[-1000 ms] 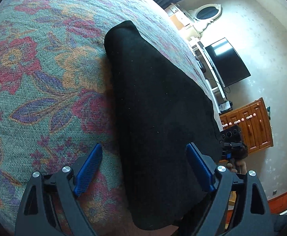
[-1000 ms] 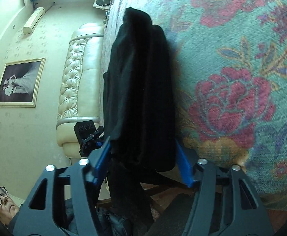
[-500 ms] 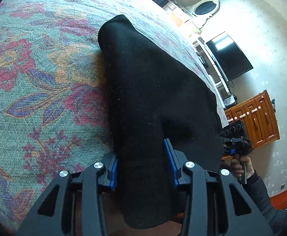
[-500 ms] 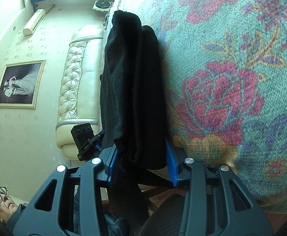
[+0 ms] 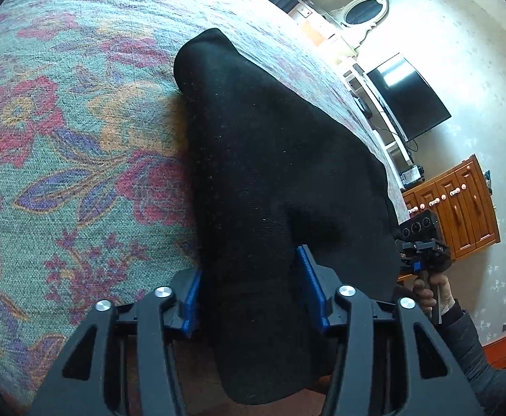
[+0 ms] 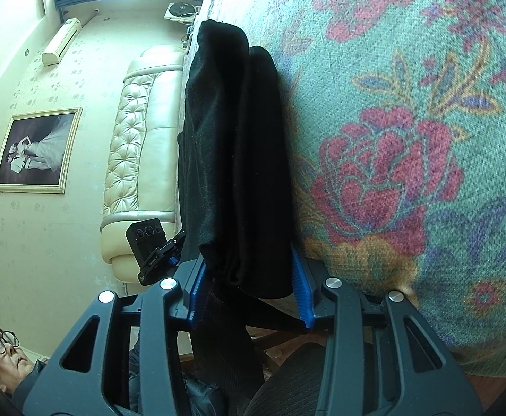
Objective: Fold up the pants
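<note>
**Black pants gripped at one end by two handheld grippers**

A pair of black pants (image 5: 273, 173) was laid lengthwise on a floral bedspread (image 5: 62, 138), folded into a long, narrow bundle, with its near end hanging past the bed's edge. In the right wrist view, the pants (image 6: 232, 159) were seen as two stacked thicknesses lying beside a large red flower in the weave. No brand, label or readable writing could be made out on the pants; small print on the camera mount of the other gripper was too small to read.

The left gripper (image 5: 253, 291) was set around the near end of the bundle; its jaws had just been opening, after first closing, and the blue pads (image 5: 311, 287) were seen against the cloth on both sides. The right gripper (image 6: 247, 289) was clenched on the corner of the same end, its blue pads (image 6: 299, 287) pressed to the fabric.

Beyond the bed, a cream tufted sofa (image 6: 138, 145), a framed picture (image 6: 37, 150), a dark television (image 5: 409, 97) and a wooden cabinet (image 5: 461, 204) were seen.
</note>
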The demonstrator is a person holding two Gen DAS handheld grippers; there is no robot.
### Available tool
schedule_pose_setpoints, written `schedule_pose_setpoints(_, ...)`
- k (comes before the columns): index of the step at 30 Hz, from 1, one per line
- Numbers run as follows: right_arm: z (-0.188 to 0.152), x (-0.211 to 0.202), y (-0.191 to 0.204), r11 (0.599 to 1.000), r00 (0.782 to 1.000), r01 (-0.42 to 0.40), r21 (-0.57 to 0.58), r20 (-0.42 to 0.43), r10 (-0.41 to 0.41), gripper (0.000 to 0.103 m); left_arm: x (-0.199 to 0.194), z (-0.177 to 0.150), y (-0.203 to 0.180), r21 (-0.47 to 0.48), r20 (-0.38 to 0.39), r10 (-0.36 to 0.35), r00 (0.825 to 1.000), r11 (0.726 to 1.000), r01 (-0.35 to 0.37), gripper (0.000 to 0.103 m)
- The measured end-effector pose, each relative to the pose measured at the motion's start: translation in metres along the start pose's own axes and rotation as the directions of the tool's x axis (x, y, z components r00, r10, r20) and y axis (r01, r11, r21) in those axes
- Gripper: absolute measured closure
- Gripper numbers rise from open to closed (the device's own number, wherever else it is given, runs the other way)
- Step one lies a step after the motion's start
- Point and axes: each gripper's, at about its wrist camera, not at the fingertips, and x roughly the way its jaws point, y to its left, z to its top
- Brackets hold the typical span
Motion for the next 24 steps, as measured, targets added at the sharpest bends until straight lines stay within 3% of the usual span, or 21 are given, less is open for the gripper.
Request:
schedule_pose_setpoints(3, 0.0, -0.004, -0.003, 1.0, 1.0, -0.026, 0.008, 0.006, 0.026, 0.055, 0.002, 0.0, -0.002, 0.005, -0.001, -0.024, 1.0, 1.0, 0.024, 0.028)
schedule_pose_setpoints(5, 0.001, -0.006, -0.001, 1.0, 1.0, -0.03, 0.001, 0.008, 0.03, 0.047, 0.006, -0.002, -0.012, 0.064, -0.012, 0.004, 1.0, 0.998, -0.003, 0.018)
schedule_pose_setpoints(9, 0.005, -0.009, 0.007, 0.999, 1.0, 0.005, -0.039, 0.008, -0.005, 0.041, 0.009, -0.001, -0.026, 0.154, -0.012, 0.093, 0.996, 0.984, -0.09, 0.015)
schedule_pose_setpoints(12, 0.011, -0.017, 0.012, 0.998, 0.999, 0.027, -0.058, 0.03, -0.026, 0.035, 0.006, 0.007, -0.018, 0.102, -0.027, 0.054, 0.998, 0.993, -0.051, 0.015)
schedule_pose_setpoints(15, 0.02, -0.028, 0.011, 0.998, 0.997, 0.035, -0.057, 0.073, -0.031, 0.034, -0.004, 0.015, 0.005, -0.016, 0.009, -0.05, 0.999, 0.999, 0.05, 0.015)
schedule_pose_setpoints(18, 0.031, -0.032, 0.006, 0.999, 0.996, 0.033, -0.041, 0.088, -0.03, 0.033, -0.006, 0.023, 0.033, -0.153, 0.028, -0.161, 0.987, 0.975, 0.163, 0.015)
schedule_pose_setpoints(24, 0.052, -0.021, 0.01, 0.997, 0.997, 0.042, -0.058, 0.07, -0.038, 0.028, 0.009, 0.047, 0.035, -0.145, 0.006, -0.161, 0.987, 0.976, 0.16, 0.015)
